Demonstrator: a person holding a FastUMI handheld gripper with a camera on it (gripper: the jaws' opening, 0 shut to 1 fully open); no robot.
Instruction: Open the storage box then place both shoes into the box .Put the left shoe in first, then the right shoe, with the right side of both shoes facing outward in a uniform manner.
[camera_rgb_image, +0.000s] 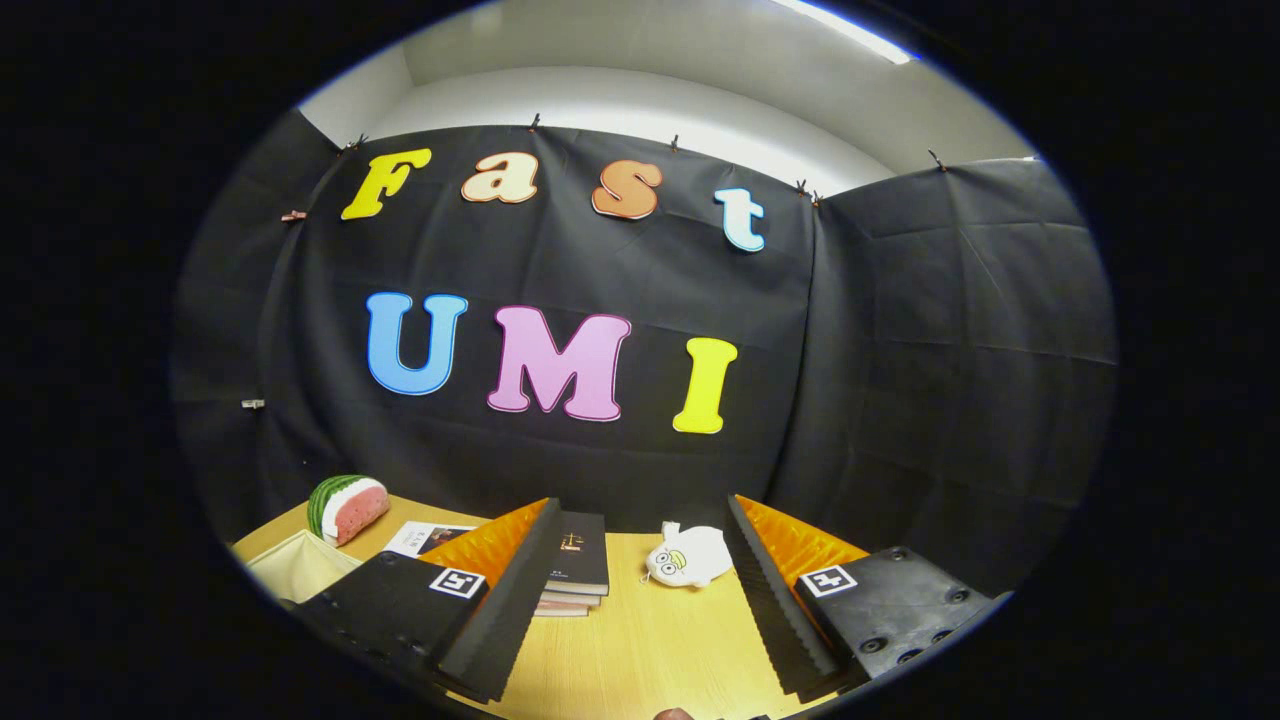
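My gripper (640, 560) is held level and looks across the wooden table (640, 640) toward the black booth wall. Its two black fingers (500, 610) with orange backs stand wide apart, open, with nothing between them but bare tabletop. A beige fabric box (295, 565) sits beyond the left finger; it may be the storage box, and little of it shows.
A stack of dark books (578, 570) lies just ahead of the left finger. A white plush toy (688, 555) rests near the wall between the fingertips. A watermelon-slice cushion (347, 507) leans by the beige box, with a magazine (425, 538) flat beside it.
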